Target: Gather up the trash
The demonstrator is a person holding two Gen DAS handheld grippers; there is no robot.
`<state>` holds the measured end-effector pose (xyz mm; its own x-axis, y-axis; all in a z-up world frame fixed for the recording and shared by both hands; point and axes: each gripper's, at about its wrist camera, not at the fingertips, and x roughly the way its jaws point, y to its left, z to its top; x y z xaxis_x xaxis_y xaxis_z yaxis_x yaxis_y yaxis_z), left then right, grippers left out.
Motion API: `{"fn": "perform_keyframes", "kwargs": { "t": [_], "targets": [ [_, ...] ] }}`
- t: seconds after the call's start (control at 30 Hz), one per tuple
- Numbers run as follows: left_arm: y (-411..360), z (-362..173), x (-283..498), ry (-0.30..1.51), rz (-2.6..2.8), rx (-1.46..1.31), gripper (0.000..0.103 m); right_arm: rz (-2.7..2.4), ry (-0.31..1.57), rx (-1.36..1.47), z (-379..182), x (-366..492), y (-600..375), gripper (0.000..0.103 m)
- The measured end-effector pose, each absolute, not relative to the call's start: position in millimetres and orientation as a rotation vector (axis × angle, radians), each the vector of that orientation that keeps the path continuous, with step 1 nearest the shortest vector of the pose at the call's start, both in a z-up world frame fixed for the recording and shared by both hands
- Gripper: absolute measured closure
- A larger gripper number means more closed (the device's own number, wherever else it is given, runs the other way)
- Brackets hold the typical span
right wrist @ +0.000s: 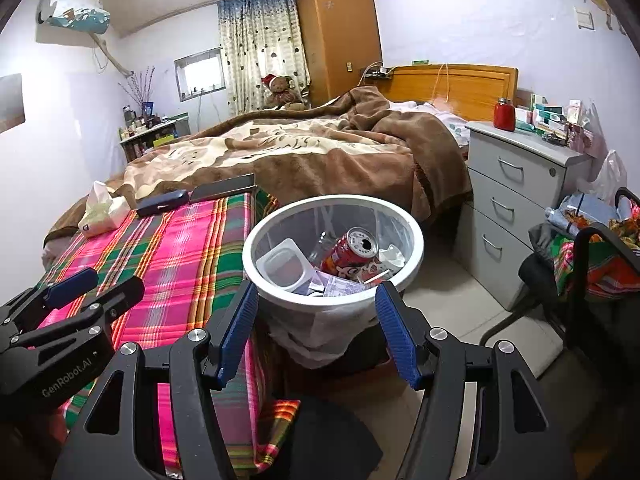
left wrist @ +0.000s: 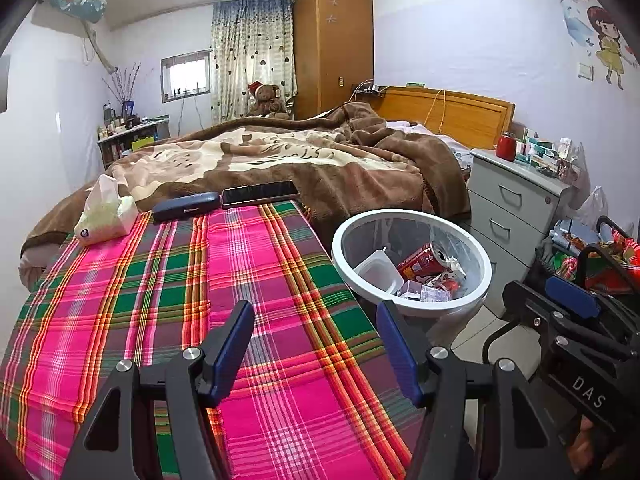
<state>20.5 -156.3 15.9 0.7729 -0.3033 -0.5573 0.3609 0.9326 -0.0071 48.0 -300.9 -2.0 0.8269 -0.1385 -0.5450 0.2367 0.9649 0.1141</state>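
Observation:
A white bin [left wrist: 412, 213] [right wrist: 332, 199] lined with a clear bag stands on the floor beside the bed. In it lie a red can [left wrist: 424, 258] [right wrist: 352, 252], a white plastic tub [left wrist: 378, 270] [right wrist: 282, 266] and scraps of paper. My left gripper [left wrist: 316, 322] [right wrist: 116, 280] hovers open over the plaid cloth [left wrist: 240, 264], nothing between its blue pads. To its right, my right gripper [right wrist: 316, 292] [left wrist: 528, 286] stands open just before the bin's near rim, also holding nothing.
At the far end of the plaid cloth lie a tissue pack [left wrist: 104, 216], a dark case [left wrist: 186, 206] and a phone [left wrist: 260, 193]. A brown blanket [left wrist: 320, 160] covers the bed behind. A grey drawer unit [right wrist: 516, 184] and a chair with bags [right wrist: 592, 256] stand right of the bin.

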Motion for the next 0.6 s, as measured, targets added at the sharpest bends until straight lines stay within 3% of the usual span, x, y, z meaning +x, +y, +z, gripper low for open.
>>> {"fn": "perform_keyframes", "kwargs": {
  "t": [0.6],
  "targets": [
    [-155.4, 22.2, 13.8, 0.58, -0.364, 0.1, 0.04, -0.201, 0.557, 0.176, 1.2, 43.8, -294.8, 0.04]
  ]
}}
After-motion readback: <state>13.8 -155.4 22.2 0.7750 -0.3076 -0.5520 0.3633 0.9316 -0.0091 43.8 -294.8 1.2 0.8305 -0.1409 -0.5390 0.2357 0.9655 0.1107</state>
